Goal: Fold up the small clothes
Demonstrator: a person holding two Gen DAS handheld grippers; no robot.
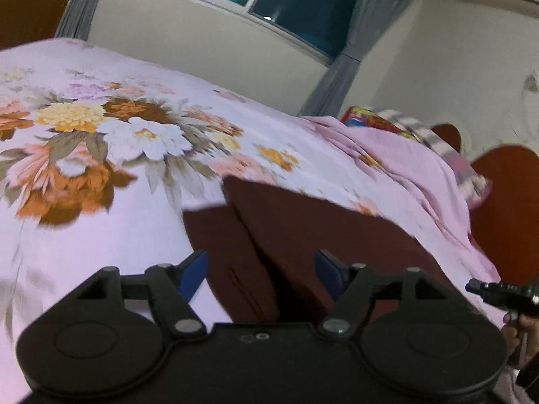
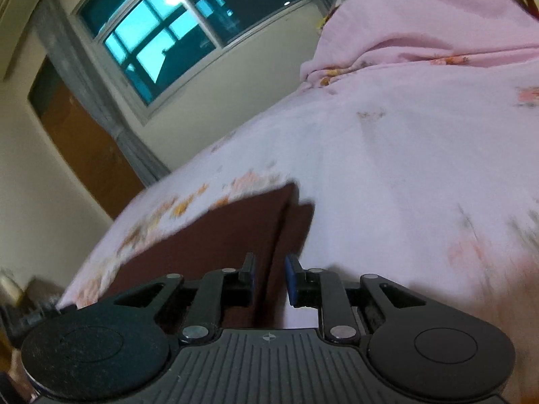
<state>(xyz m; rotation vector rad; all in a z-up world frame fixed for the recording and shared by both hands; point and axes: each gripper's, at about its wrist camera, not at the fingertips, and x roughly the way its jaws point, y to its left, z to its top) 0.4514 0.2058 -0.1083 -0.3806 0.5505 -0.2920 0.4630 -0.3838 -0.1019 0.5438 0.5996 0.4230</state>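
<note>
Dark maroon cloth garment [image 1: 303, 235], folded into flat overlapping panels, lies on the bed with the pale pink floral sheet [image 1: 101, 134], close to the bed's near edge where both grippers work. It seems to sit there so the person can reach it without stretching across the mattress.

Left gripper [image 1: 261, 277] hovers just above the garment with its jaws released and spread wide; cloth shows under the gap, but the blue pads [image 1: 193, 274] press on nothing, which suggests a letting-go after a fold. Right gripper [image 2: 269, 277] stands over the garment's right edge with its jaws only narrowly parted; a strip of maroon cloth runs through the gap, yet the pads do not appear to pinch it, so I judge it released too.

A rumpled pink blanket [image 2: 421, 33] is heaped toward the bed's far right corner, well apart from the garment, leaving flat sheet for folding. Both views are blurred.
</note>
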